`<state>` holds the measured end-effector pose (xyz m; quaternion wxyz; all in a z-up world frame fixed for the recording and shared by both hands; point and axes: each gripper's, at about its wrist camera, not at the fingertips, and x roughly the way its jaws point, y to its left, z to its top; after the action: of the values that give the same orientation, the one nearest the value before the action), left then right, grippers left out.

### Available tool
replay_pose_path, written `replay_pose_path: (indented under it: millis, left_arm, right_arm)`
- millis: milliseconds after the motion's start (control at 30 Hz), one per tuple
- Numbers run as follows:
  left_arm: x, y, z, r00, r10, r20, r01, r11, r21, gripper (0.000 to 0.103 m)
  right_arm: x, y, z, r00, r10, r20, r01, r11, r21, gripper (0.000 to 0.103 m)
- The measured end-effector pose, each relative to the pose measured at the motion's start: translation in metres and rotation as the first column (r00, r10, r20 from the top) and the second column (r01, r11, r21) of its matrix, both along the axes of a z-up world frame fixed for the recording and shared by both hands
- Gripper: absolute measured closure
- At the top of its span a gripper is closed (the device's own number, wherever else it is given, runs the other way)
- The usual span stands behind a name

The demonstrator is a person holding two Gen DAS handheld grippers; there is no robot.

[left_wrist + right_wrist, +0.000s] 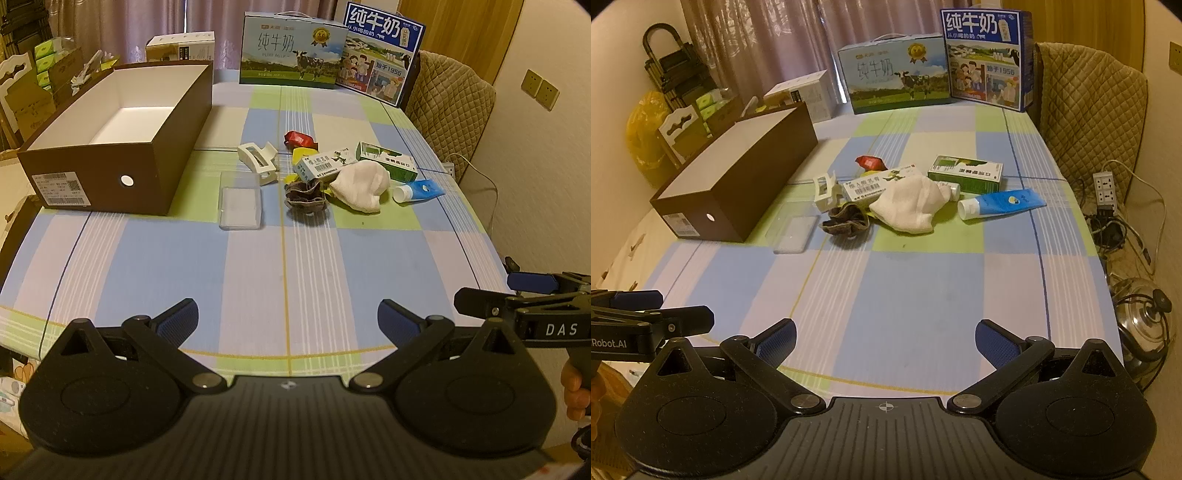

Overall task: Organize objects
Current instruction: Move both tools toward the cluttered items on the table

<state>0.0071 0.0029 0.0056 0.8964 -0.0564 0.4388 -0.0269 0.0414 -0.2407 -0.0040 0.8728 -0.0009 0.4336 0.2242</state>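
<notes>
- Checked tablecloth [288, 266] carries an open brown box [110, 162] (white inside) at left.
- Beside it a pile: hair claw [256, 160], white cloth [364, 184], blue tube [419, 190].
- Left gripper [288, 321] and right gripper [884, 341] hover nearside, jaws wide, gripping nothing.

A bench draped in a checked cloth of blue, green and pale lilac [923, 295] fills the room's middle under dim, warm yellowish light. Behind it hang mauve pleated curtains [768, 44]. A chair covered with a quilted tan throw [1089, 110] stands at the bench's right side, against a cream wall [546, 177] bearing two brass-coloured wall sockets [539, 88]. A white power strip [1105, 188] lies among tangled cables below.
</notes>
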Motion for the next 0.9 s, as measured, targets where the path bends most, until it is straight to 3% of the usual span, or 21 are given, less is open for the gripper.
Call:
replay_pose_path:
  millis: [900]
  left_arm:
    - [0.028, -0.002, -0.009, 0.999, 0.001, -0.033, -0.002, 1.000, -0.003, 0.001]
  right_arm:
    - [0.028, 0.002, -0.013, 0.999, -0.023, -0.036, 0.023, 1.000, -0.007, 0.002]
